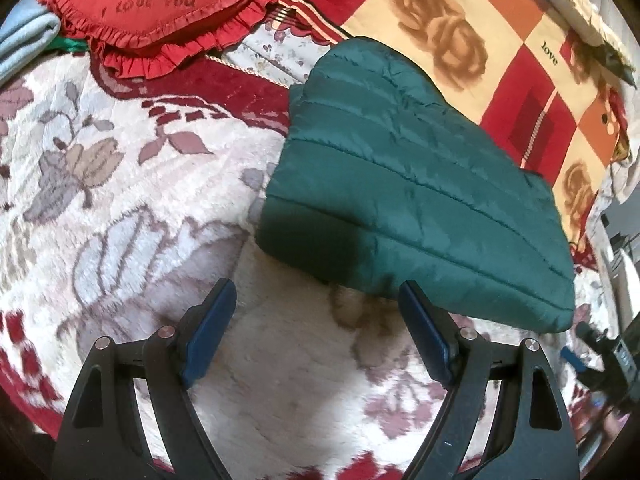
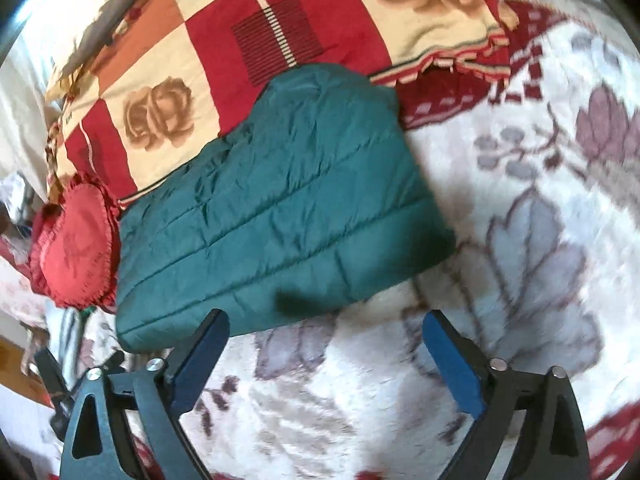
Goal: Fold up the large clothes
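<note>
Spread under everything is a plush floral blanket (image 1: 132, 184) in cream and dark red, and on it lies the green quilted jacket (image 1: 404, 184), already folded into a compact, thick bundle. I judge the folding nearly done: no sleeve or hem trails loose from the jacket, so what remains is at most one more fold or a smoothing press. My left gripper (image 1: 316, 328) hangs just short of the jacket's near edge, jaws spread wide and empty. My right gripper (image 2: 326, 350) sits likewise near that edge, released, nothing between its pads. Beyond the jacket a red-and-cream rose blanket (image 2: 224, 40) touches its far edge, and a red heart cushion (image 2: 76, 244) crowds one end. On the near side of the jacket the floral blanket lies bare, so I have open room there to approach.
</note>
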`<action>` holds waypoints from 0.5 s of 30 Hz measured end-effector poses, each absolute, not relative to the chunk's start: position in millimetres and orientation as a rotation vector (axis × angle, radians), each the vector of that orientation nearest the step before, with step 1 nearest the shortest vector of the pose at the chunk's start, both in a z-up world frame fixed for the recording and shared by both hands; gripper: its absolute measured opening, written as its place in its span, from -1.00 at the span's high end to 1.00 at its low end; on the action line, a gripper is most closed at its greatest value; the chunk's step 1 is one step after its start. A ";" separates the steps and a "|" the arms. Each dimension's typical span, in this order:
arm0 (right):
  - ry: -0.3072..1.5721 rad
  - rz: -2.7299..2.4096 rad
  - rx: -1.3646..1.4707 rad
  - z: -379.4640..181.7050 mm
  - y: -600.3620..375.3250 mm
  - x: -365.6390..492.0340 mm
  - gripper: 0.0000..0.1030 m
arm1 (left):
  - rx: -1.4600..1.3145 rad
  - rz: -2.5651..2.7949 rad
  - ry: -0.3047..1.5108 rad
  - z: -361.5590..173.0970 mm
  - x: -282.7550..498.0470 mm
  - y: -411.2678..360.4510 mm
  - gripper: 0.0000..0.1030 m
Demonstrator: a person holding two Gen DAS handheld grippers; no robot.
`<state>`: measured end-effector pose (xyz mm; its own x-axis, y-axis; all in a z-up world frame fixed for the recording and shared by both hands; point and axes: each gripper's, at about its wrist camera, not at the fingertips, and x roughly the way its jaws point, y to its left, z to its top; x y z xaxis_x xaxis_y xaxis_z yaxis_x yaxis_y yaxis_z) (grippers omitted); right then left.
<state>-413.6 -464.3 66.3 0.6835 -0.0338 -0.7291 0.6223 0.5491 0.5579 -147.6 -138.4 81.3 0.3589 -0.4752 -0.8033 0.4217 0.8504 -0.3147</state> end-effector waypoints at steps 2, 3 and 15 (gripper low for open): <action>0.720 -0.416 0.963 60.7 -459.8 -412.9 -1.00 | -0.077 -0.580 1.068 79.0 -148.2 -138.7 -0.62; 0.715 -0.406 0.986 57.4 -458.1 -411.2 -1.00 | -0.090 -0.580 1.075 77.3 -148.0 -138.6 -0.62; 0.629 -0.402 1.052 49.9 -465.9 -385.8 -1.00 | -0.305 -0.567 1.127 60.0 -129.5 -142.2 -0.62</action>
